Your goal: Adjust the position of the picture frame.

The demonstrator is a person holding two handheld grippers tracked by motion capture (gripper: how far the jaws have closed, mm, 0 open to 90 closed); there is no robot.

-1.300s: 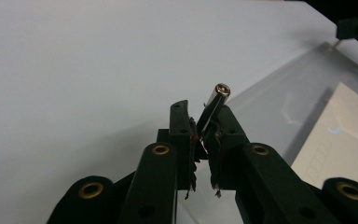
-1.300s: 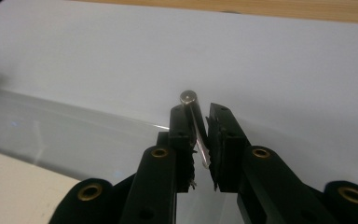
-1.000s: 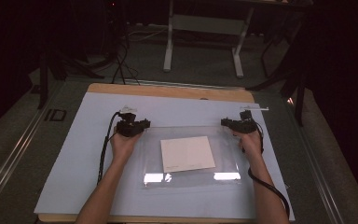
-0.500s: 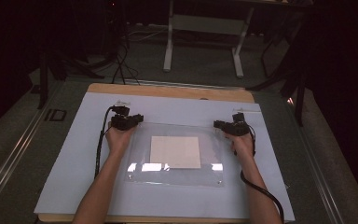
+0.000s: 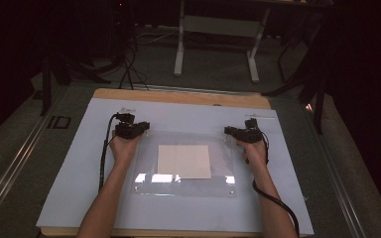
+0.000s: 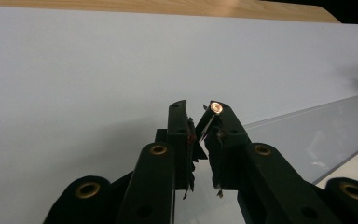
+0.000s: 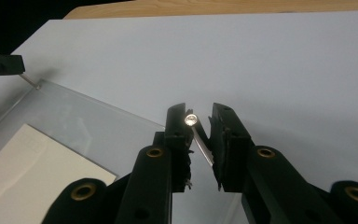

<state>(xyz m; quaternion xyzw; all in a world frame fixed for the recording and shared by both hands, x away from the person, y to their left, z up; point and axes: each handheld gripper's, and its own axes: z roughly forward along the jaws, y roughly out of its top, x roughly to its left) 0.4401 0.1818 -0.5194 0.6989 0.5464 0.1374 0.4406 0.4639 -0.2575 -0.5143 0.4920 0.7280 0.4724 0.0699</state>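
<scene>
Start at your left gripper [image 5: 140,127]: it sits at the far left corner of the clear acrylic sheet [image 5: 183,186], and in the left gripper view its jaws are pinched on that corner right at a small corner screw [image 6: 217,108], with the thin edge of the sheet caught between them. The sheet lies roughly in the middle of the pale blue mat [image 5: 69,178] that covers the wooden table [image 5: 178,96], with a cream paper square [image 5: 184,161] showing through its centre; whether the paper lies under the acrylic or between two layers, you cannot tell from here. Its near edge looks to rest on the mat, with two more fixings at the near corners.

Move across to your right gripper [image 5: 230,131]: it holds the far right corner the same way, jaws closed to a narrow gap on the sheet edge beside the other corner screw [image 7: 190,119].

The step in hand looks like a two-handed carry or shift of the sheet by its far corners. The next move calls for both hands travelling together at the same height and pace; a thin, slick edge could slip out if one side leads or twists. Keep the paper centred as you go.
</scene>
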